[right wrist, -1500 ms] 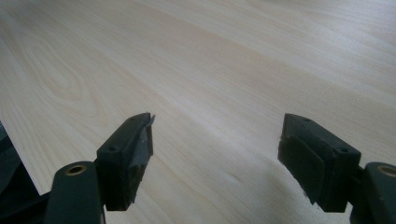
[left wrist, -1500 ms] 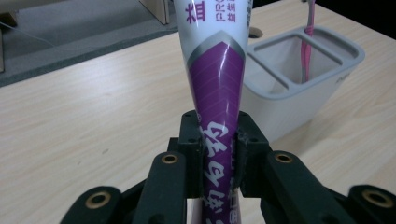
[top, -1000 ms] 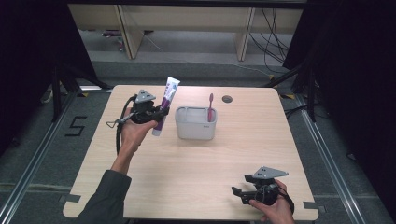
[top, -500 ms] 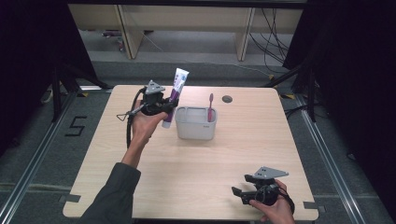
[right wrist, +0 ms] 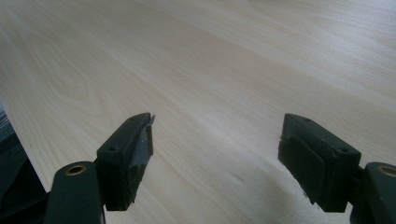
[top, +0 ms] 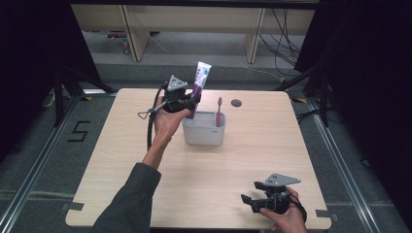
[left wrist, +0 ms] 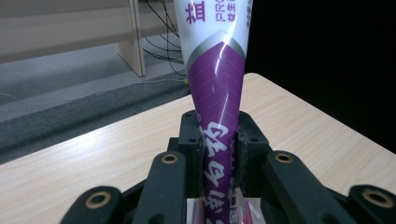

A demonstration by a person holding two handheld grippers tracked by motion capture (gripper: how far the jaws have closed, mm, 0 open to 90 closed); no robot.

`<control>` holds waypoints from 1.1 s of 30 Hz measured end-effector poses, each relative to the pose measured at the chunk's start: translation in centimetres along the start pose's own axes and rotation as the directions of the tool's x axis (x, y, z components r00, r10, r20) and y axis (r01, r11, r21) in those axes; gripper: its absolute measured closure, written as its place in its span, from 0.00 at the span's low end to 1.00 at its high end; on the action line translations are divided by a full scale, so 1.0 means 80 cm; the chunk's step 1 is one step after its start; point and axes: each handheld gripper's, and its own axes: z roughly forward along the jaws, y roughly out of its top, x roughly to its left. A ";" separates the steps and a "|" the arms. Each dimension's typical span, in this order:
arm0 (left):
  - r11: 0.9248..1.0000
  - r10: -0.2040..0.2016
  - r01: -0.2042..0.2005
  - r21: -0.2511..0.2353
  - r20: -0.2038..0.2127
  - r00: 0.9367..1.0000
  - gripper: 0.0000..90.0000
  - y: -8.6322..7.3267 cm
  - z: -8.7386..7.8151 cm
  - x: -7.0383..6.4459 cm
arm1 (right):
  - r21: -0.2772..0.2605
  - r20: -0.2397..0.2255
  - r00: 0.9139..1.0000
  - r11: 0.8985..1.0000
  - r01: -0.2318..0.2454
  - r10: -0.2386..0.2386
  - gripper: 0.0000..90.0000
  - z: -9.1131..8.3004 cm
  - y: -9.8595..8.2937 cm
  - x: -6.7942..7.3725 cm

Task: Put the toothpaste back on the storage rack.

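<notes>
A purple and white toothpaste tube (top: 199, 86) stands nearly upright in my left gripper (top: 190, 103), which is shut on its lower part above the left rim of a grey tub (top: 204, 133). In the left gripper view the tube (left wrist: 217, 107) is clamped between the black jaws and rises out of the top of the frame. A pink toothbrush (top: 218, 110) stands in the tub's right side. My right gripper (top: 248, 201) rests low at the table's front right, open, with bare wood between its jaws (right wrist: 217, 154).
The light wooden table (top: 121, 160) has a round cable hole (top: 236, 103) near its far edge. Beyond it are a grey floor, wooden furniture legs and cables. Metal rails run along both sides of the table.
My left gripper has carried the toothpaste tube to the right and stood it more upright, from beside the tub to over its left rim. The right gripper has stayed put.
</notes>
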 end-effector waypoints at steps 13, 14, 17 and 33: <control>0.999 -0.029 0.030 -0.022 0.017 0.999 0.84 -0.008 0.037 -0.006 | 0.006 0.002 1.000 1.000 0.007 -0.007 0.30 -0.002 -0.001 -0.002; 0.999 -0.036 0.036 -0.023 0.023 0.999 0.84 -0.009 0.039 -0.006 | 0.006 0.002 1.000 1.000 0.007 -0.007 0.30 -0.002 -0.001 -0.002; 0.999 -0.034 0.034 -0.016 0.014 0.999 0.84 -0.013 0.045 -0.007 | 0.009 0.003 1.000 1.000 0.013 -0.014 0.30 -0.001 0.000 -0.002; 0.997 -0.071 0.071 -0.012 0.014 0.997 0.84 -0.049 0.068 0.001 | 0.010 0.003 1.000 1.000 0.018 -0.018 0.30 -0.002 -0.001 -0.002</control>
